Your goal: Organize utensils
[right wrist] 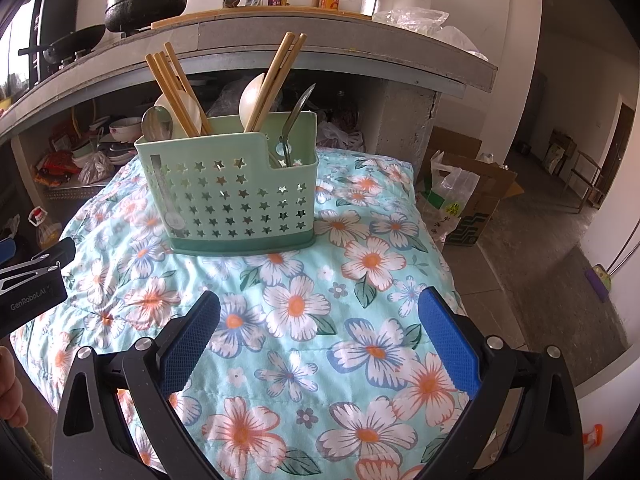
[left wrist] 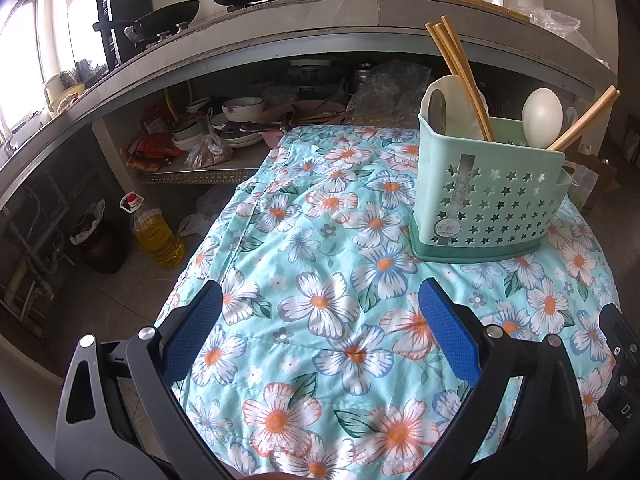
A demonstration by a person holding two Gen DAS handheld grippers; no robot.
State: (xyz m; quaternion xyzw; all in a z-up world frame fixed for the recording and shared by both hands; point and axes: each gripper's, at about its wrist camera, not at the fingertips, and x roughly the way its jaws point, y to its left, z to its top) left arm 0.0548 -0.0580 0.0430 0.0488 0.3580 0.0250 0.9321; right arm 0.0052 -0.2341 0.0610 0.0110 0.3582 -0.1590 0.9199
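A mint green utensil caddy with star-shaped holes stands on the floral cloth. Wooden chopsticks, a second chopstick bundle, white spoons and metal spoons stand upright in it. My left gripper is open over the cloth, with the caddy ahead to the right. My right gripper is open too, nothing between its blue pads, and the caddy sits ahead, slightly left. The left gripper's body shows at the right wrist view's left edge.
A concrete counter with pots, a wok and bottles runs behind. Its lower shelf holds bowls and bags. An oil bottle and dark jar stand on the floor at left. A cardboard box and bags sit at right.
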